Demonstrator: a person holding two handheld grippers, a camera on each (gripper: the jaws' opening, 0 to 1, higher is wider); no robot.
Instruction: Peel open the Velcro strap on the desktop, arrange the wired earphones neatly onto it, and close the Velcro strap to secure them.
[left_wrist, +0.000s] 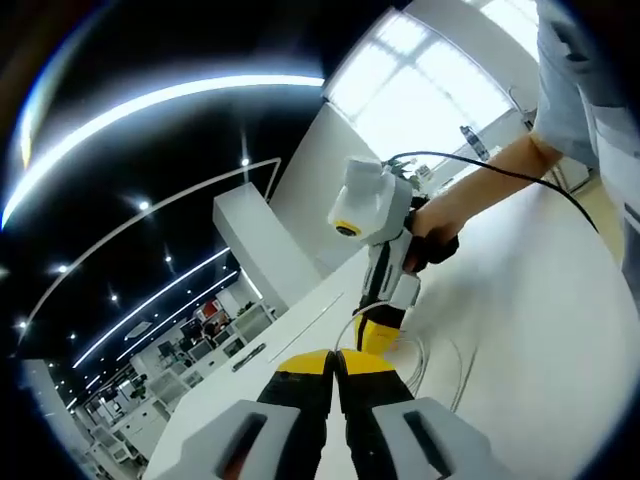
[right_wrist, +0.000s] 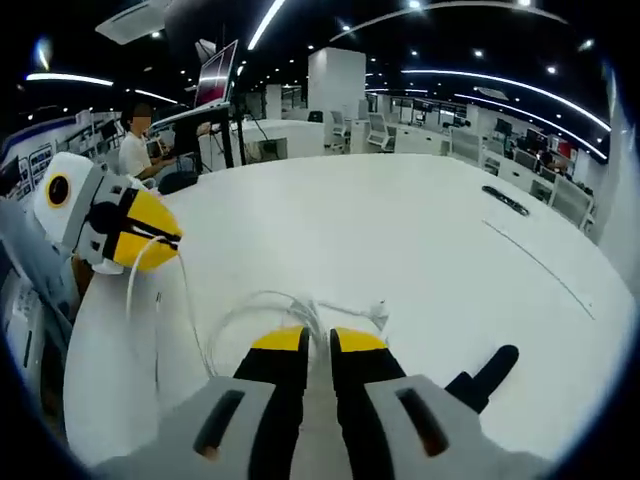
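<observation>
The white wired earphones (right_wrist: 285, 303) lie in loose loops on the white desktop (right_wrist: 400, 230), their cable (left_wrist: 440, 362) curling beside the jaws. My right gripper (right_wrist: 318, 343) is low over the loops, shut on the bundled cable at its yellow tips. My left gripper (right_wrist: 160, 238) hangs raised at the left, shut on one strand that droops from it to the table. In the left gripper view my left gripper (left_wrist: 336, 362) has its jaws together, and my right gripper (left_wrist: 378, 336), held by a hand (left_wrist: 432, 236), points down at the cable. The black Velcro strap (right_wrist: 488, 376) lies at the lower right.
A small black object (right_wrist: 505, 200) and a thin seam (right_wrist: 540, 265) mark the far right of the desktop. A person (right_wrist: 130, 152) sits at desks beyond the table's far-left edge, near a monitor (right_wrist: 215, 78). A black lead (left_wrist: 500, 172) trails from the right gripper.
</observation>
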